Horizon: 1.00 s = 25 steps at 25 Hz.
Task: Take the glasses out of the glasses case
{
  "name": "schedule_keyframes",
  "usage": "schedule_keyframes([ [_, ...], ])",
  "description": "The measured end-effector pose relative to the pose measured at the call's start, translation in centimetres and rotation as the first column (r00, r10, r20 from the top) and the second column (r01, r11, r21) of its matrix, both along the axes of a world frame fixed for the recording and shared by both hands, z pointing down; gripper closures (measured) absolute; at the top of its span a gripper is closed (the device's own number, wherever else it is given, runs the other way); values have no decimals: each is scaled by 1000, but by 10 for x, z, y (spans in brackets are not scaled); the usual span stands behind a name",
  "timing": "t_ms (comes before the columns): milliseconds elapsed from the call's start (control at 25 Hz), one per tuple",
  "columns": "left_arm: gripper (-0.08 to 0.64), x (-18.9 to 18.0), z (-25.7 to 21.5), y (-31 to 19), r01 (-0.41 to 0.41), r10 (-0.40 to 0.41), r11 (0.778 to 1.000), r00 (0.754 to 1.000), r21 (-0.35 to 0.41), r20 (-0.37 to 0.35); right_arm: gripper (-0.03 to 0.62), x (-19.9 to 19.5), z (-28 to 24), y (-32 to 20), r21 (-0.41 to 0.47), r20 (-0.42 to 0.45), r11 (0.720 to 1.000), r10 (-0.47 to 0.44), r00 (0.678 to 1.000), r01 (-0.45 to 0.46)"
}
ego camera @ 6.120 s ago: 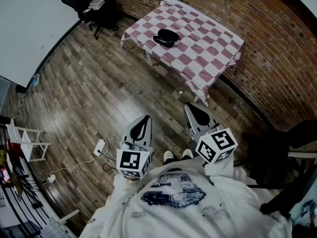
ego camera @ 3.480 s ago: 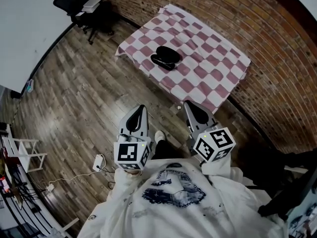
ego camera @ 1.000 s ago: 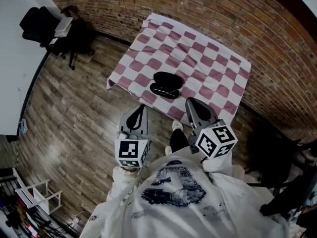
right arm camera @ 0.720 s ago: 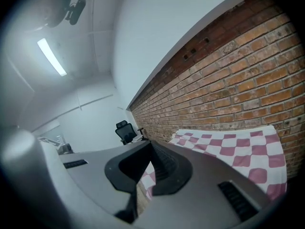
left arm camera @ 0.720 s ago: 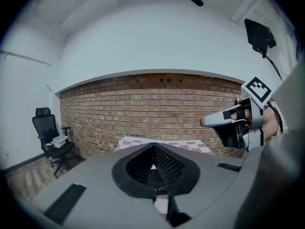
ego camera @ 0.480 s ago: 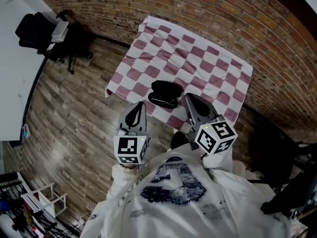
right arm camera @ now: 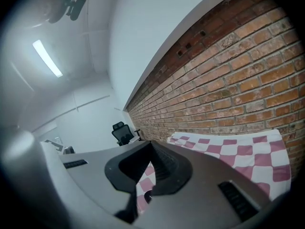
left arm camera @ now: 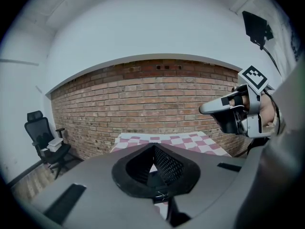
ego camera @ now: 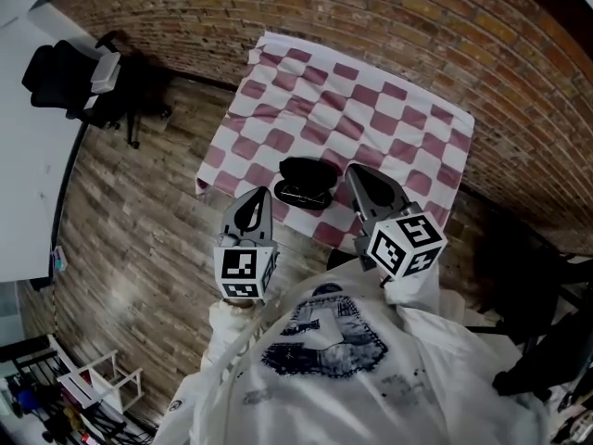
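A black glasses case (ego camera: 306, 180) lies open near the front edge of the table (ego camera: 371, 109), which wears a pink-and-white checked cloth. A thin pale rim shows in the case's front half; I cannot make out the glasses clearly. My left gripper (ego camera: 263, 193) is shut and empty, just left of the case at the table's front edge. My right gripper (ego camera: 356, 171) looks shut and empty, just right of the case. In the left gripper view the shut jaws (left arm camera: 153, 145) point at the table (left arm camera: 190, 142), with the right gripper (left arm camera: 204, 109) at the right.
A brick wall (ego camera: 417, 26) runs behind the table. A black office chair (ego camera: 83, 68) stands at the far left on the wood floor (ego camera: 139, 211). A dark chair (ego camera: 537, 276) is at the right, a white rack (ego camera: 102, 378) at the lower left.
The table and case have drawn nearer in the head view. Both grippers moved forward and now flank the case at the table's front edge. Their jaws have not changed.
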<state>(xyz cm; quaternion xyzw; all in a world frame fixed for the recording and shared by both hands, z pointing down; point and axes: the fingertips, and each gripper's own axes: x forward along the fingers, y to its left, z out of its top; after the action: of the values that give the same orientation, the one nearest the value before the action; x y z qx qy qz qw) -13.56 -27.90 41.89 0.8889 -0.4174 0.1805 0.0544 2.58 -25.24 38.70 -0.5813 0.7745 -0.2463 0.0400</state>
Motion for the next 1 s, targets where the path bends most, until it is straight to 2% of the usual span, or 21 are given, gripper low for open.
schedule_keyframes([
  [640, 546, 21, 42, -23, -135, 140, 989, 983, -54, 122, 578, 22, 18, -15, -41, 19, 999, 21, 1000, -20],
  [840, 512, 33, 51, -28, -186, 195, 980, 969, -71, 152, 578, 30, 24, -15, -59, 25, 998, 33, 999, -32],
  [1000, 458, 41, 66, -26, -234, 253, 965, 951, -119, 179, 578, 37, 28, -15, -68, 31, 997, 46, 998, -43],
])
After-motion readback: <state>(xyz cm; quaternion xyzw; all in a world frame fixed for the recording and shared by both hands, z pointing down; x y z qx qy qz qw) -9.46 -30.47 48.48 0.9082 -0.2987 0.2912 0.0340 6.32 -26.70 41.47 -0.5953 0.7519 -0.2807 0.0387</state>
